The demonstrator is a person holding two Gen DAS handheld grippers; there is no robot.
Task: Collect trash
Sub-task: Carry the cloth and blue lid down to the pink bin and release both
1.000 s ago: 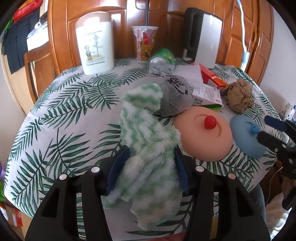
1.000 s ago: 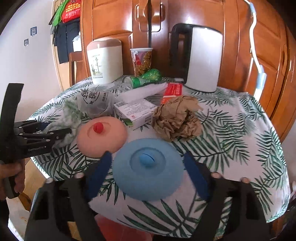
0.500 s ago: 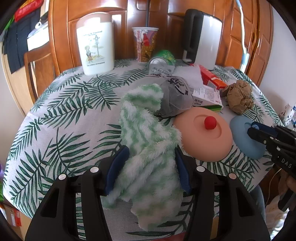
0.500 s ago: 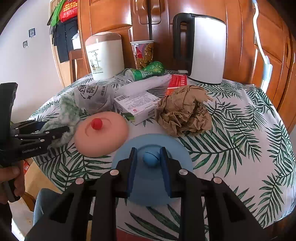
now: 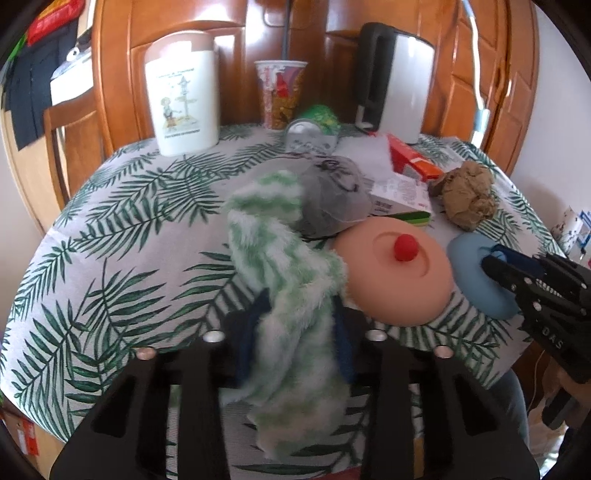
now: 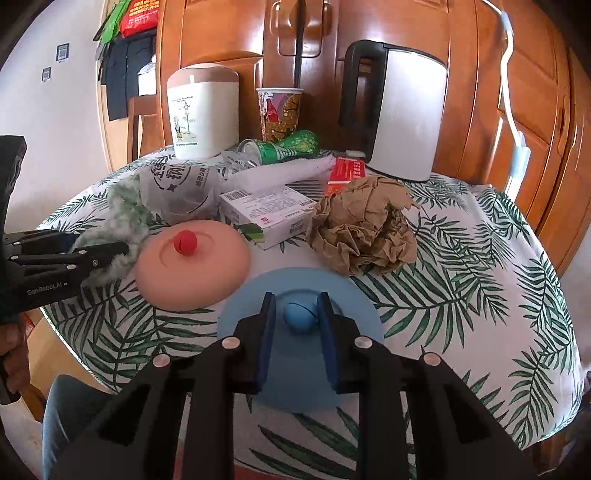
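Left gripper (image 5: 299,328) just squeezed down on cloth (image 5: 284,280), right gripper (image 6: 293,314) just clamped blue lid (image 6: 332,291) knob. We're mid-grab, nothing lifted yet. Next we lift both clear; paper wad (image 6: 364,225) waits just beyond lid.

I see a white tablecloth (image 6: 461,258) printed with green palm fronds, a green-and-white striped cloth (image 5: 291,295), a peach lid (image 6: 192,266) (red knob), a blue lid (image 6: 354,306), and brown crumpled paper (image 6: 365,229) right of centre.

Glossy wooden wardrobe doors (image 6: 369,29) behind a round leaf-print tabletop (image 6: 480,266), wooden chair (image 5: 59,147) left, white walls (image 6: 48,122), daylight.
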